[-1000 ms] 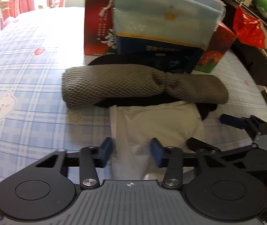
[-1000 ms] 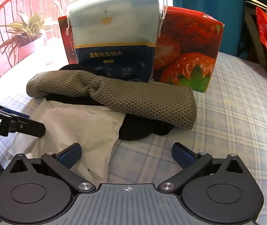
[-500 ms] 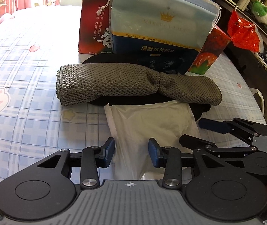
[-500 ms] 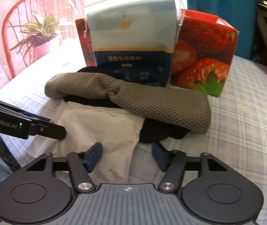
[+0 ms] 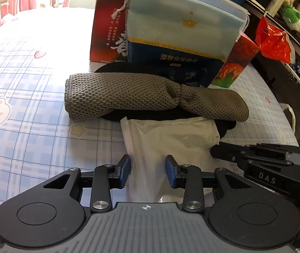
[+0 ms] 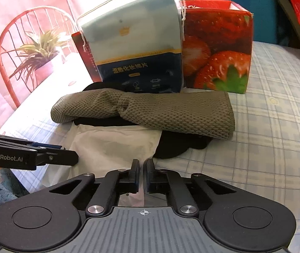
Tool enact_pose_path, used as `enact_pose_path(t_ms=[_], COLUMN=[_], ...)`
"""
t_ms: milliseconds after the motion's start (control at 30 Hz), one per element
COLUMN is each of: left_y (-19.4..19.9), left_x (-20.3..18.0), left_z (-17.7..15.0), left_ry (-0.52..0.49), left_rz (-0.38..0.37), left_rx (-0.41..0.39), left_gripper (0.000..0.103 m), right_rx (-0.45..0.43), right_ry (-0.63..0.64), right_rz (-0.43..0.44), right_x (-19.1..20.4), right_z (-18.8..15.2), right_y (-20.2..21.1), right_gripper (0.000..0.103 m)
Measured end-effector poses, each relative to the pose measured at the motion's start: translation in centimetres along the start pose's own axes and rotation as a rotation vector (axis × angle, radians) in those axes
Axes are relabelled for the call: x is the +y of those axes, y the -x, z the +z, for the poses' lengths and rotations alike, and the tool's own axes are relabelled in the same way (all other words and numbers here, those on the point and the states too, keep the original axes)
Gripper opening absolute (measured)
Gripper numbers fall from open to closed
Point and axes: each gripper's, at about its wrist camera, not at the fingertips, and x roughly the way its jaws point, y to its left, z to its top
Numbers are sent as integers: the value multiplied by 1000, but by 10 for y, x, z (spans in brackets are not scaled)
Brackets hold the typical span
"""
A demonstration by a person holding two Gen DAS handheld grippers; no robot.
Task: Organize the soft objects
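At the tabletop's near edge the right hand-held gripper (image 6: 142, 176) has just pinched the white bag (image 6: 116, 147) while the left hand-held gripper (image 5: 147, 171) straddles it half-open, so opening or lifting the bag looks next.

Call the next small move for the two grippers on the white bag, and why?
Probably lift the white bag edge slightly with the right gripper. Its jaws have just closed, apparently pinching the bag's near edge, while the left gripper straddles the bag with pads seemingly not pressing. The bag's far end tucks under the grey knit cloth, so raise gently.
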Motion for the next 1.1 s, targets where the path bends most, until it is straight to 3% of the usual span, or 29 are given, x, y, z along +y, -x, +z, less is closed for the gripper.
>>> enact_pose_path(t_ms=[100, 133, 167, 867, 1100], left_y=[4, 6, 6, -1, 15], left_x=[3, 3, 4, 8, 6], left_z=[0, 1, 1, -1, 2], left_ry=[20, 19, 18, 39, 26], left_rz=[0, 16, 24, 19, 0], left_rx=[-18, -25, -18, 6, -74], left_gripper=[26, 3, 2, 2, 1], right_rx=[-6, -11, -20, -6, -74], right_ry=[9, 7, 4, 7, 45], right_rz=[-10, -18, -35, -40, -42], right_x=[1, 1, 0, 0, 3], right_z=[0, 0, 0, 0, 4], right_y=[1, 2, 4, 2, 16], right_gripper=[5, 5, 4, 4, 3])
